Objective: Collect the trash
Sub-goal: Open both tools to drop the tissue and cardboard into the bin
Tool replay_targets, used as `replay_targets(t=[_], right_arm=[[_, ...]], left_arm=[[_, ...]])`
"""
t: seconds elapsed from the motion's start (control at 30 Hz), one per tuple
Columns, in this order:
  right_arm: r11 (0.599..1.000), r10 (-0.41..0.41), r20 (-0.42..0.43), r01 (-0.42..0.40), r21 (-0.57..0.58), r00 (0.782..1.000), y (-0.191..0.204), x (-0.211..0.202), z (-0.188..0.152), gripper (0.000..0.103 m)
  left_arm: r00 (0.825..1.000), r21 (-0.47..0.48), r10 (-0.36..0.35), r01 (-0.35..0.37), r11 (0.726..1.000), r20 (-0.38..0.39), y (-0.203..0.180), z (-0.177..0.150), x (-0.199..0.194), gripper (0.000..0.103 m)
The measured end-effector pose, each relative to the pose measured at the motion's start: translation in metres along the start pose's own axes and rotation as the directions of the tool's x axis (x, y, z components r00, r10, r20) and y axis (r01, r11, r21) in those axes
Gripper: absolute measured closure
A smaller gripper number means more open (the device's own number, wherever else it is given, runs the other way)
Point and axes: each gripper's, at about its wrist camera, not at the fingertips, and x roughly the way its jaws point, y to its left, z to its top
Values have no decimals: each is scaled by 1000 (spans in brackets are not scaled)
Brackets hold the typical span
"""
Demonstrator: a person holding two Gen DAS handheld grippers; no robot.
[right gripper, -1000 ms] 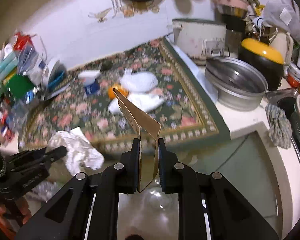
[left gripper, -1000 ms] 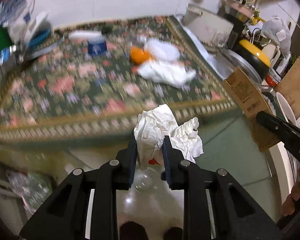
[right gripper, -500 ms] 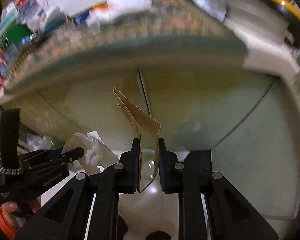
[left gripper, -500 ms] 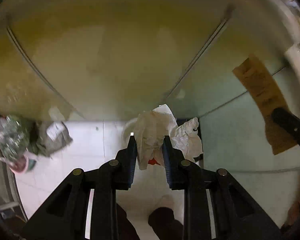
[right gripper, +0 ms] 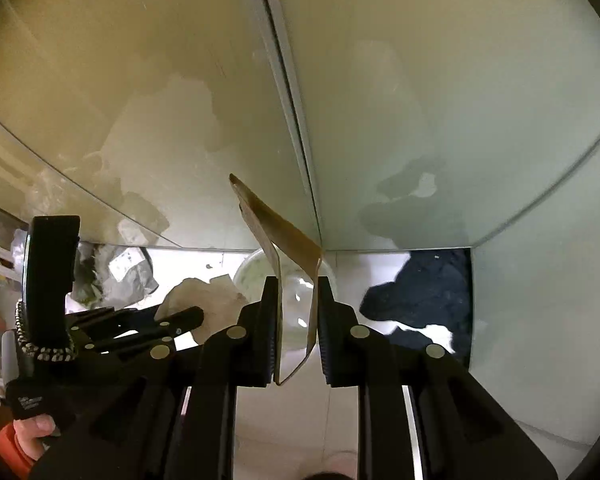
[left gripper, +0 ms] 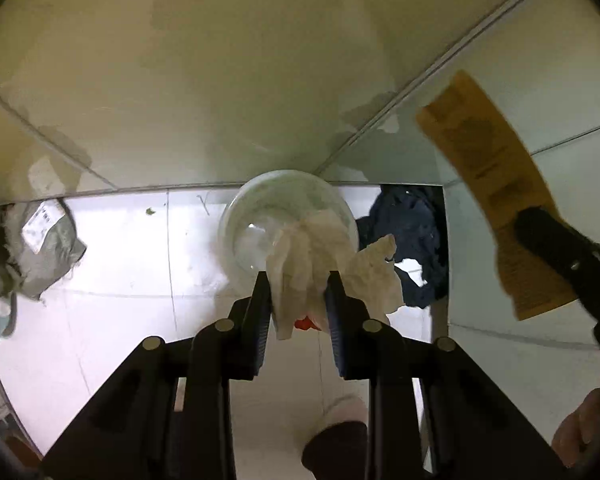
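Both grippers dropped from floral tabletop to floor level. Left gripper [left gripper: 296, 280] fingers clenched on crumpled white tissue [left gripper: 304, 252], right gripper [right gripper: 297, 292] fingers on folded brown cardboard [right gripper: 284, 236], above translucent round plastic bin [left gripper: 260, 208]. Release looks next.

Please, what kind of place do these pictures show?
Probably a home kitchen, seen at floor level: glossy pale cabinet doors rise from a white tiled floor, where a round white trash bin stands beside a crumpled dark blue cloth.
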Motion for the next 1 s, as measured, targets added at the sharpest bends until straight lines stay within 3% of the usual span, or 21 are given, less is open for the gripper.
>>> replay_targets(t=[0.07, 0.17, 0.2, 0.23, 0.37, 0.57, 0.77, 1.0], right_arm=[[1000, 20, 1, -20, -9, 1000, -5, 14, 3, 84], [999, 27, 6, -27, -44, 1000, -3, 28, 2, 71], [998, 32, 0, -32, -49, 999, -3, 33, 2, 62], [998, 35, -2, -35, -49, 999, -2, 37, 3, 58], [997, 41, -15, -42, -66, 999, -2, 37, 3, 58], [998, 41, -47, -43, -54, 998, 3, 22, 12, 58], [998, 32, -37, -33, -44, 999, 6, -36, 29, 58], [999, 13, 47, -11, -40, 999, 20, -141, 59, 58]], left_arm=[[1000, 14, -6, 6, 1000, 17, 1, 4, 13, 76], [998, 9, -11, 10, 1000, 56, 12, 8, 21, 58], [998, 1, -10, 9, 1000, 70, 14, 9, 21, 55], [997, -4, -6, 7, 1000, 75, 16, 9, 22, 55], [998, -18, 2, -1, 1000, 56, 20, 9, 19, 55], [999, -5, 15, -15, 1000, 48, 9, 4, -16, 55], [996, 20, 20, -22, 1000, 89, -19, 6, -101, 55], [980, 50, 39, -49, 998, 196, -58, 21, -233, 55]])
